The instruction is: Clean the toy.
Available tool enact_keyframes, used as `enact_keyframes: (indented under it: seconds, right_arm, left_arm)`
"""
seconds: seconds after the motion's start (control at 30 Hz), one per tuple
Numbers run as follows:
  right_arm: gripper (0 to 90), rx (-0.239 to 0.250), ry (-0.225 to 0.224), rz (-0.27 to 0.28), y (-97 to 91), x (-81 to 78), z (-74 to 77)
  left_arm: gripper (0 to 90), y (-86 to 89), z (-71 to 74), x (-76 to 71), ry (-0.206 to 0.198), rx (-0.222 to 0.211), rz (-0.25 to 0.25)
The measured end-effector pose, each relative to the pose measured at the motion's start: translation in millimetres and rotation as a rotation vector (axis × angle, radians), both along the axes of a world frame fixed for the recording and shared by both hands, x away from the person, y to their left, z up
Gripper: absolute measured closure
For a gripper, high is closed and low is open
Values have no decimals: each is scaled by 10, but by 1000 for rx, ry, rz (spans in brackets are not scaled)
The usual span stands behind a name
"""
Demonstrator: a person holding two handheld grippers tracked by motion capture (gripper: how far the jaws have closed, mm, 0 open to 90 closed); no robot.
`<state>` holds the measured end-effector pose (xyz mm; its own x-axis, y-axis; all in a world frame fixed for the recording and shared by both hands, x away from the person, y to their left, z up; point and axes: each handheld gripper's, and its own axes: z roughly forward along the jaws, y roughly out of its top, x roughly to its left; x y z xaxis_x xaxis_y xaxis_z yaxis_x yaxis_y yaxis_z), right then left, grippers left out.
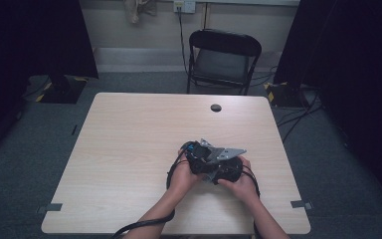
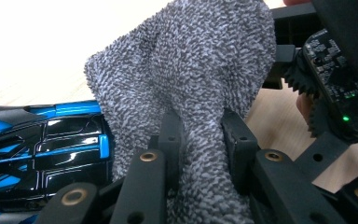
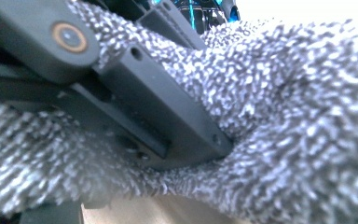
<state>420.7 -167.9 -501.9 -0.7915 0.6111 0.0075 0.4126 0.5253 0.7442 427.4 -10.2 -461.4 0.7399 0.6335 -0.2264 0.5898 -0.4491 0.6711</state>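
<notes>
A grey terry cloth is pinched between the jaws of my left gripper, which is shut on a fold of it. Beside the cloth lies a glossy black object with blue stripes; what it is I cannot tell. In the high view both hands hold the grippers pressed together over the table's near right part, left gripper against right gripper. The right gripper view sits very close to the cloth, with the left gripper's finger across it. The right gripper's own jaws are hidden.
The light wooden table has a round cable hole near its far edge. A black folding chair stands beyond the table. Black cables trail from the grippers past the forearms toward the near edge.
</notes>
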Motion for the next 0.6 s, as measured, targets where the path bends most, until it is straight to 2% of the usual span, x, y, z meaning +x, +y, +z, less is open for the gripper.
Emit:
enact_keyframes:
  seconds: [0.13, 0.33, 0.4, 0.5, 0.6]
  right_arm:
    - [240, 0, 0, 0, 0, 0, 0]
    - [240, 0, 0, 0, 0, 1, 0]
    - [241, 0, 1, 0, -1, 0, 0]
    - [241, 0, 0, 0, -1, 0, 0]
    - [241, -1, 0, 0, -1, 1, 0]
  left_arm:
    - [730, 0, -3, 9, 3, 0, 3]
    - [727, -4, 1, 14, -23, 14, 10]
    - [726, 10, -1, 26, -13, 4, 13]
    - [726, 14, 2, 42, -32, 3, 25]
    - [726, 38, 6, 70, -28, -4, 29]
